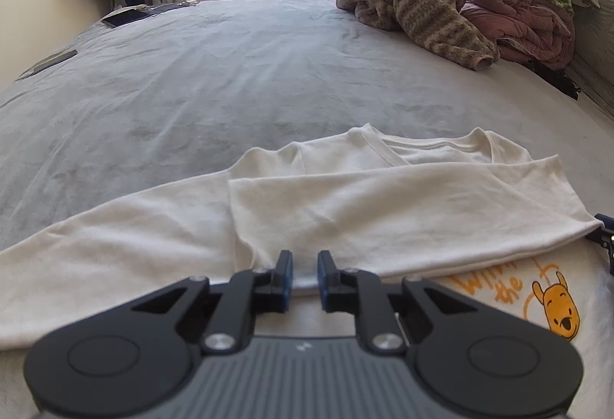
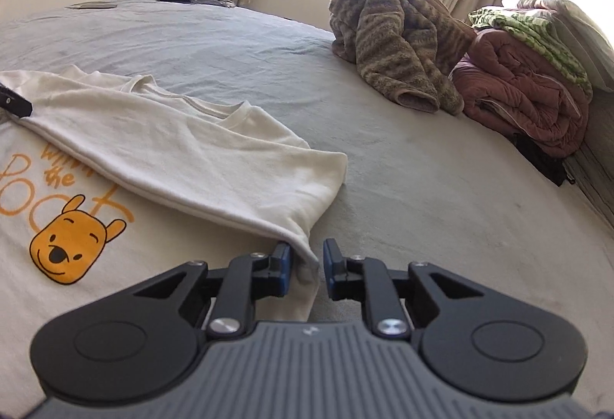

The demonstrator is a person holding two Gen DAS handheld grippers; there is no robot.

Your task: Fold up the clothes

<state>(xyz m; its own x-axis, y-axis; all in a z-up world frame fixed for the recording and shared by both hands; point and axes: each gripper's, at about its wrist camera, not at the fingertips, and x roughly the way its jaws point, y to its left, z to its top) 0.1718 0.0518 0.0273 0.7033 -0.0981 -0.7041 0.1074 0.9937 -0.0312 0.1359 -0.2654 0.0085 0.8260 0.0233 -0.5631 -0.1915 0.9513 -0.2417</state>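
A: Where is the shirt?

B: The cream-white cotton T-shirt with an orange bear print (image 2: 115,165) lies flat on the grey bed sheet (image 1: 215,81), close to both cameras. One part is folded over across the body, so its hem runs just above the orange lettering and the bear face.

A: And the left tool?

B: The left tool (image 1: 305,267) points down at the shirt's near edge. Its jaws stand narrow, with a fold of the cream cloth sitting between the blue pads; whether they truly pinch it I cannot tell.

A: The right one?

B: The right tool (image 2: 306,257) is at the corner of the folded-over part. A narrow gap shows; the cloth corner hangs against the left pad while the right pad stands clear of it, so it is not clamped.

A: What else is on the bed?

B: A brown striped fleece garment (image 2: 395,46) lies heaped well beyond the shirt, beside a stack of folded maroon and green quilts (image 2: 529,81).
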